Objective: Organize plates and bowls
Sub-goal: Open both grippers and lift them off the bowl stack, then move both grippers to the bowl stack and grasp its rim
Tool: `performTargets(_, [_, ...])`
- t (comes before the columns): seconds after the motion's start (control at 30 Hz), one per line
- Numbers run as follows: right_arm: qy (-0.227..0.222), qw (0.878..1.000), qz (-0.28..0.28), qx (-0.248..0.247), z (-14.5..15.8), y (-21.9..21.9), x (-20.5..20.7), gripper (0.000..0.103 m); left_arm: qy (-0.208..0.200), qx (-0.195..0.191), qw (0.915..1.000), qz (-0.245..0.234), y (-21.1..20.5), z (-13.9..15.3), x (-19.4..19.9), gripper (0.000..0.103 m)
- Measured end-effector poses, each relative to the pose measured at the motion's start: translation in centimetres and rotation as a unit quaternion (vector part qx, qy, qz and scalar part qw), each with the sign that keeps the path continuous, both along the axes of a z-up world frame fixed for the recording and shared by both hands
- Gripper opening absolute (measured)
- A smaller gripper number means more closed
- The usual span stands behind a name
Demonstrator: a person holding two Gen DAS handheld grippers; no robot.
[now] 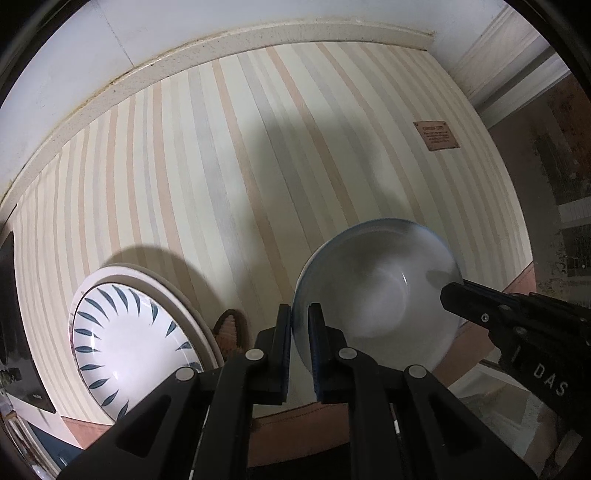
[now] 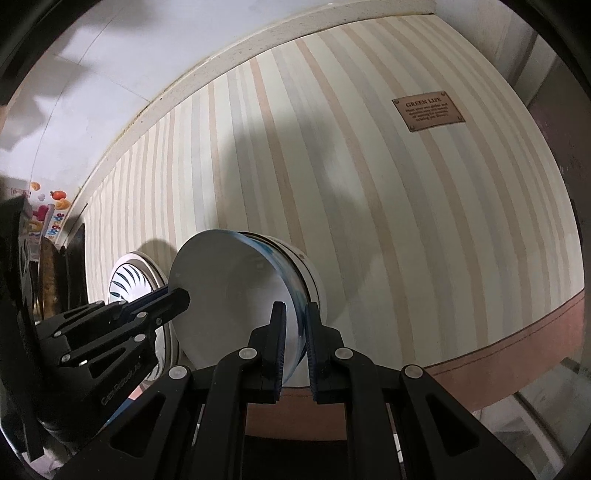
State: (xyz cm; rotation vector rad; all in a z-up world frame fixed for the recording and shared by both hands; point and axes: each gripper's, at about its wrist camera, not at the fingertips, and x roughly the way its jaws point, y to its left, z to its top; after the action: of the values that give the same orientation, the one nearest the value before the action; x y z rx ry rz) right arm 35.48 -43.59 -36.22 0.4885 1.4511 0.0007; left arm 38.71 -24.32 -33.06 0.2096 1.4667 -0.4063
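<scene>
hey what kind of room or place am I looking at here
Most likely a home dining or kitchen table. A striped tablecloth with a sewn-on label covers it, crockery sits on it, a leaf-patterned plate and a white bowl, and it stands against a plain wall.

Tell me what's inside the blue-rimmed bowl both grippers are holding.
The blue-rimmed bowl looks empty: plain white inside. The right hand-held gripper tip covers a small patch by the rim. Beneath it the right wrist view shows another white bowl; its inside is hidden.

Both wrist views downward — shared bowl (image 1: 376, 291)
</scene>
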Motion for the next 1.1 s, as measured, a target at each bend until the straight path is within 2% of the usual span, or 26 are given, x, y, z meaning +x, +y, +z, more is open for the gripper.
performTargets(0.17, [-0.009, 1.000, -0.001, -0.008, 1.4, 0.3, -1.2, 0.015, -0.027, -0.014, 0.9995, -0.001, 1.4, 2.8, -1.3, 0.008])
performTargets(0.23, [-0.020, 1.000, 0.001, -0.018, 2.6, 0.7, -2.0, 0.024, -0.040, -0.019, 0.9990, 0.000, 1.8, 4.0, -1.9, 0.008])
performTargets(0.3, [-0.037, 0.999, 0.007, -0.033, 4.1, 1.4, -3.0, 0.048, -0.057, -0.029, 0.9980, -0.001, 2.5, 5.5, -2.7, 0.010])
performTargets(0.4, [-0.069, 0.996, 0.011, -0.053, 7.0, 2.4, -4.6, 0.064, -0.081, -0.041, 0.9959, -0.005, 3.5, 7.6, -3.9, 0.015])
performTargets(0.47, [-0.094, 0.994, 0.006, -0.062, 8.9, 2.9, -5.8, 0.072, -0.095, -0.050, 0.9942, -0.005, 4.2, 9.0, -4.8, 0.021])
performTargets(0.53, [-0.111, 0.991, -0.001, -0.069, 10.5, 3.2, -6.8, 0.072, -0.107, -0.058, 0.9926, -0.005, 4.8, 10.3, -5.4, 0.024])
performTargets(0.6, [-0.125, 0.989, -0.007, -0.077, 12.1, 3.4, -7.9, 0.081, -0.119, -0.068, 0.9906, -0.005, 5.2, 11.5, -6.0, 0.032])
performTargets(0.63, [-0.130, 0.988, -0.010, -0.080, 12.7, 3.4, -8.2, 0.082, -0.128, -0.071, 0.9892, -0.006, 5.5, 12.3, -6.4, 0.043])
performTargets(0.67, [-0.135, 0.987, -0.012, -0.084, 13.4, 3.5, -8.7, 0.084, -0.134, -0.072, 0.9882, -0.007, 5.7, 12.8, -6.6, 0.060])
performTargets(0.73, [-0.144, 0.984, -0.014, -0.102, 14.8, 3.9, -9.8, 0.086, -0.150, -0.078, 0.9856, -0.007, 6.0, 13.8, -7.2, 0.079])
performTargets(0.8, [-0.154, 0.981, -0.014, -0.115, 16.1, 4.2, -10.9, 0.088, -0.155, -0.087, 0.9840, -0.005, 6.4, 14.6, -7.7, 0.080])
performTargets(0.9, [-0.172, 0.978, -0.021, -0.118, 17.9, 4.5, -12.4, 0.089, -0.158, -0.101, 0.9824, -0.004, 6.8, 15.5, -8.5, 0.088])
performTargets(1.1, [-0.205, 0.970, -0.029, -0.128, 21.3, 4.9, -14.9, 0.093, -0.163, -0.126, 0.9784, -0.015, 7.1, 17.7, -10.5, 0.089])
